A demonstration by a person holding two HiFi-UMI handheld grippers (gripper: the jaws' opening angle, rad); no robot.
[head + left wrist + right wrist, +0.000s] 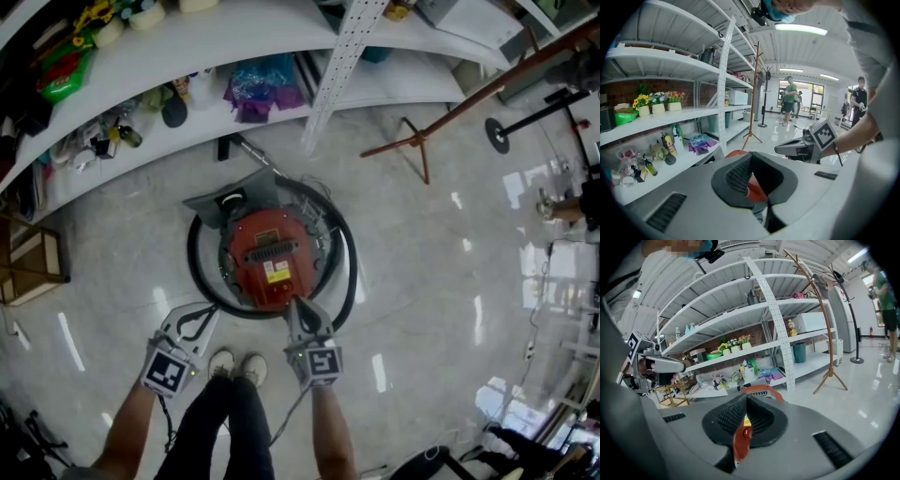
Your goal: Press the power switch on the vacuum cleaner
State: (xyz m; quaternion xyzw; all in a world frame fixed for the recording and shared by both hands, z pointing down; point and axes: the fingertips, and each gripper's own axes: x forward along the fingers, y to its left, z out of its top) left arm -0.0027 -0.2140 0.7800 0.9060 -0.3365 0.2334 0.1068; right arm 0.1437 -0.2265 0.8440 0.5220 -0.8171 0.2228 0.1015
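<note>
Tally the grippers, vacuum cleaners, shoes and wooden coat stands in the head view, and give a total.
Grippers: 2, the left gripper and the right gripper
Vacuum cleaner: 1
Shoes: 2
Wooden coat stand: 1
Total: 6

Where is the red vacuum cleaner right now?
In the head view, the vacuum cleaner sits mid-floor, just ahead of the person's shoes and in front of the white shelf, with the right gripper at its near edge.

head view looks down; gripper views share vacuum cleaner (272, 258), shelves (253, 28)
</note>
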